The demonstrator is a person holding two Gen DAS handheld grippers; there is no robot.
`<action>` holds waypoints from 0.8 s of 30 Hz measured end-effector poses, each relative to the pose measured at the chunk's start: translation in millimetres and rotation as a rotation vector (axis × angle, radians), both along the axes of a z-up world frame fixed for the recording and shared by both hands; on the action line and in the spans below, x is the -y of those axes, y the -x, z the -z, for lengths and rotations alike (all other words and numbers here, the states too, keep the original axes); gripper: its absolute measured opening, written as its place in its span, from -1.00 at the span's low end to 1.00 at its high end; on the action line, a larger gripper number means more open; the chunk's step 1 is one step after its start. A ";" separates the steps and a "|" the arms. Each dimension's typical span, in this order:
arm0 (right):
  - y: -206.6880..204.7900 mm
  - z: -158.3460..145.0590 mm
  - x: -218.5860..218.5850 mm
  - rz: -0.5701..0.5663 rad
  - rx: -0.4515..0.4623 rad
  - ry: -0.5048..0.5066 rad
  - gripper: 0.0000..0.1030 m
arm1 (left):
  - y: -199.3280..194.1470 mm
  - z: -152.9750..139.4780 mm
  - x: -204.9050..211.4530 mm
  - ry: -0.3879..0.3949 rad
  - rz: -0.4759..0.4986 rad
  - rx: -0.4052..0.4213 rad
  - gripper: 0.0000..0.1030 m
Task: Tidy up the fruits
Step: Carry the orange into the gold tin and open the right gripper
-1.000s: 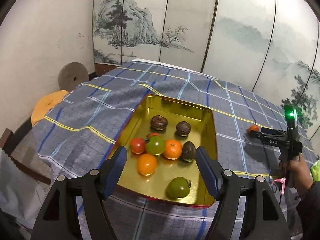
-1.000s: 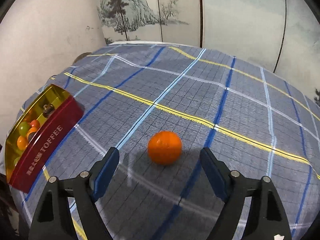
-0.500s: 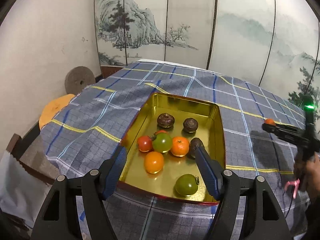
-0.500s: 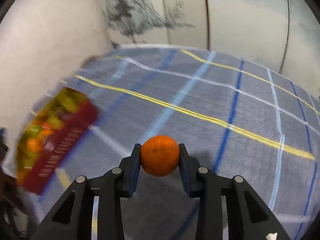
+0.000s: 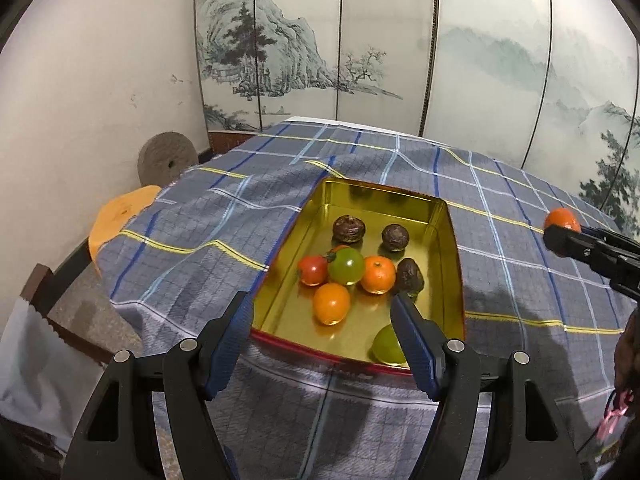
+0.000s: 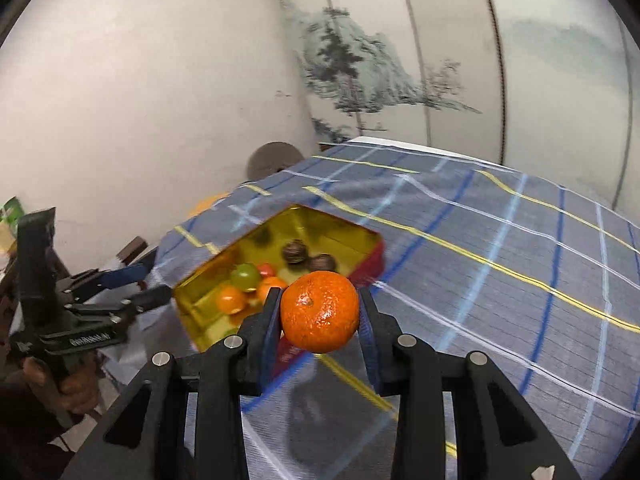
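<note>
Gold tin [image 5: 448, 216], open-topped with a red outer wall, sits at the centre of the left wrist frame on the counter [image 5: 208, 216], which is covered with a grey-blue checked cloth; it serves as the collecting place for the fruit. Contents: two orange fruits, a red tomato [image 5: 312, 270], a green tomato [image 5: 346, 266], three dark brown wrinkled fruits, and one green fruit at the near edge, partly hidden by a finger. They cluster in the middle and near end, leaving the far end bare. Mandarin [image 6: 319, 311], lower centre of the right wrist frame, is pinched between the blue pads of the right hand-held gripper [image 6: 319, 316], which is drawn in tight on its sides; the fruit hangs clear of the cloth, with the tin just behind it to the upper left, so it appears to be on its way there. In the left wrist frame the same mandarin shows at the far right edge. Left hand-held gripper [image 5: 322, 338], bottom of the left wrist frame, stands spread about halfway, holding and touching nothing, poised over the near rim of the tin.
</note>
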State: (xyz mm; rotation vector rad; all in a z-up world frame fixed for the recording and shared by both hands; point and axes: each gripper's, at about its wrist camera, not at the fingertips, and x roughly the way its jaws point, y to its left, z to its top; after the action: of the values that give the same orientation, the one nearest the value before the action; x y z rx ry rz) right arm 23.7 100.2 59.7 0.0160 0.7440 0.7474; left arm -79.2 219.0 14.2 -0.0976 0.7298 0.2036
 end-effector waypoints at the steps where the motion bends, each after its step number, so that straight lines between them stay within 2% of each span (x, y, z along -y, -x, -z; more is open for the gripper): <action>1: 2.2 0.4 -6.3 -0.013 -0.001 0.006 -0.34 | 0.7 0.2 -0.6 -0.001 0.000 -0.001 0.39; 12: 6.6 11.6 -58.4 -0.093 -0.040 0.017 -0.33 | 1.6 11.8 -16.6 0.024 -0.025 -0.031 0.39; 24: 4.2 27.9 -89.3 -0.128 -0.079 0.036 -0.33 | 0.3 23.4 -21.9 0.005 -0.037 -0.059 0.39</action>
State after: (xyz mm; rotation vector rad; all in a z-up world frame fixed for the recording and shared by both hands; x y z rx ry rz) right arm 19.5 189.4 31.8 -0.0349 0.8396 0.8594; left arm -79.5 240.9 -9.2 -0.1105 0.7882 0.2406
